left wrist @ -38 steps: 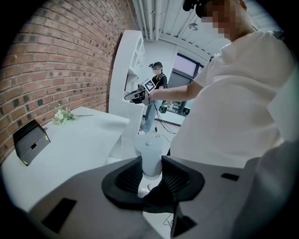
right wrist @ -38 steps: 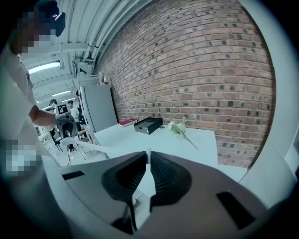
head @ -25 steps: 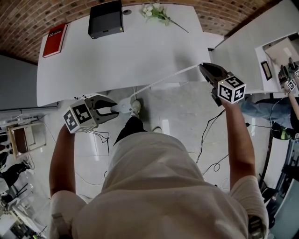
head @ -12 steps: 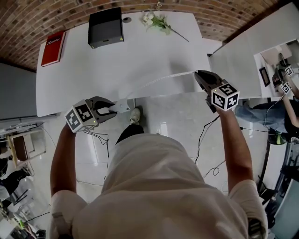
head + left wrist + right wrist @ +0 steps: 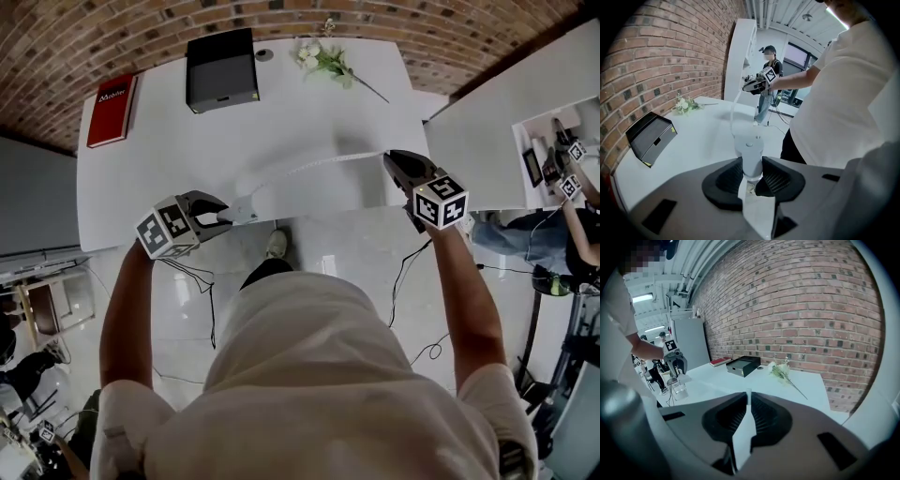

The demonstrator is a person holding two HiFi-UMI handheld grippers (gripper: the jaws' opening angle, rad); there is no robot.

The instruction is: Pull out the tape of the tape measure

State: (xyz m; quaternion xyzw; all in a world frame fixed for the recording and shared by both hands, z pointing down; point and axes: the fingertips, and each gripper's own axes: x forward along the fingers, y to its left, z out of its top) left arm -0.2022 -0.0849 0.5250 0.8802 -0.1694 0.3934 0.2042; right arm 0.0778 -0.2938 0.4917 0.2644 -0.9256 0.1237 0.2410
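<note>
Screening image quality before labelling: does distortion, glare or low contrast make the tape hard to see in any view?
Head view: fisheye bends the table edges; the white tape nearly vanishes against it, its soft shadow helps. Left gripper view: dark corners, tape measure case sharp. Right gripper view: dark corners, tape edge-on, thin.

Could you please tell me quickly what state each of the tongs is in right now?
Left tongs: closed on the tape measure.
Right tongs: closed on the tape.

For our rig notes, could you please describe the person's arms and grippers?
The left gripper and right gripper are dark grey with ribbed black pads; each carries a white cube of black square markers. The T-shirt sleeves are short and pale.
</note>
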